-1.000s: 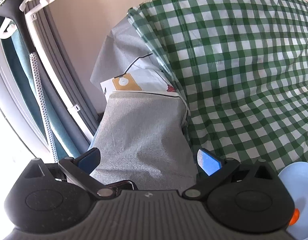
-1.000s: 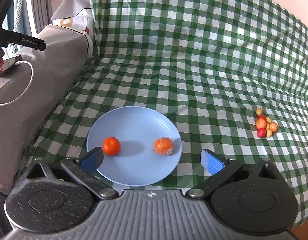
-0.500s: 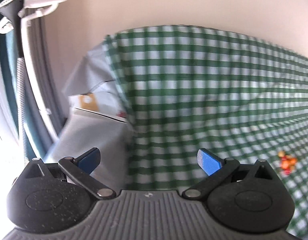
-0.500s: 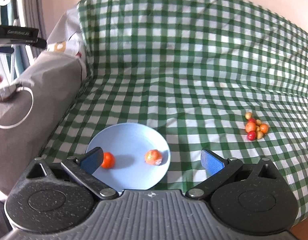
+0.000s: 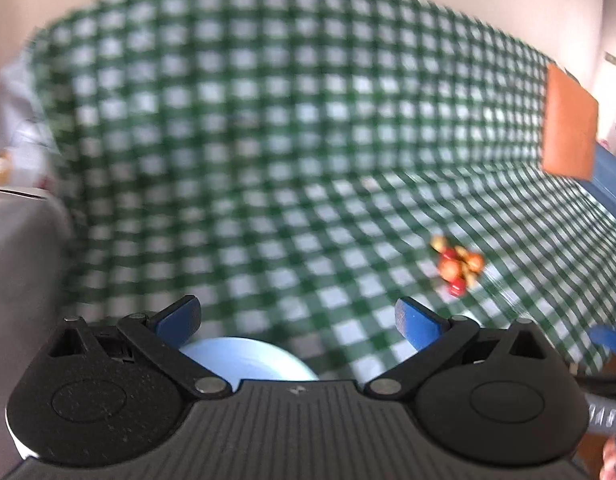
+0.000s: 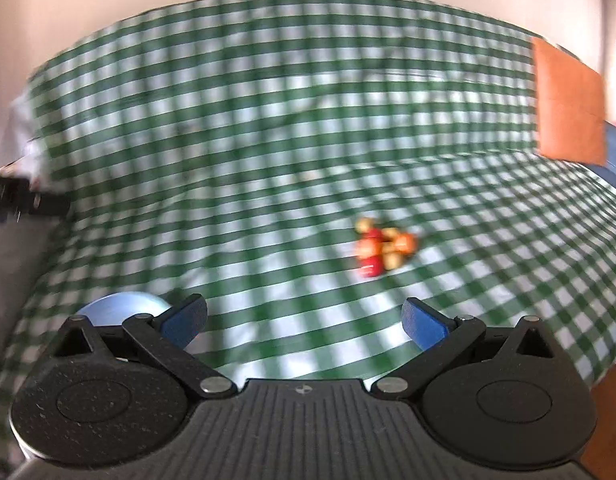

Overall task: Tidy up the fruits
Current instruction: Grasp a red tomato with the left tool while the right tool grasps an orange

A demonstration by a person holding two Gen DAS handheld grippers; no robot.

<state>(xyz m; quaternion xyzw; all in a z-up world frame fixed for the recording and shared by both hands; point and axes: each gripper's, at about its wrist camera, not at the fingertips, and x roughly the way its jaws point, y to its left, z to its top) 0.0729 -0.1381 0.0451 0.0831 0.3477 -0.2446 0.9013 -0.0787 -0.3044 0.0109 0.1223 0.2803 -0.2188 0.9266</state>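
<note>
A cluster of small red, orange and yellow fruits (image 5: 458,266) lies on the green checked cloth (image 5: 267,160), ahead and right of my left gripper (image 5: 297,320); it also shows in the right wrist view (image 6: 382,248). A light blue plate (image 5: 247,360) sits just under the left gripper; its edge shows at the lower left in the right wrist view (image 6: 119,306). Its contents are hidden. My right gripper (image 6: 303,322) is open and empty, short of the fruit cluster. The left gripper is open and empty too. Both views are blurred.
An orange cushion (image 5: 570,120) and a blue surface (image 5: 612,184) lie at the far right of the cloth. A grey covered object (image 5: 19,256) stands at the left edge. The wall rises behind the cloth. The other gripper's tip shows at the right (image 5: 608,338).
Both grippers have swung to the right. The left view went from the grey covered object to the cloth and fruit cluster. In the right view the plate slid to the lower left and the cluster came nearer.
</note>
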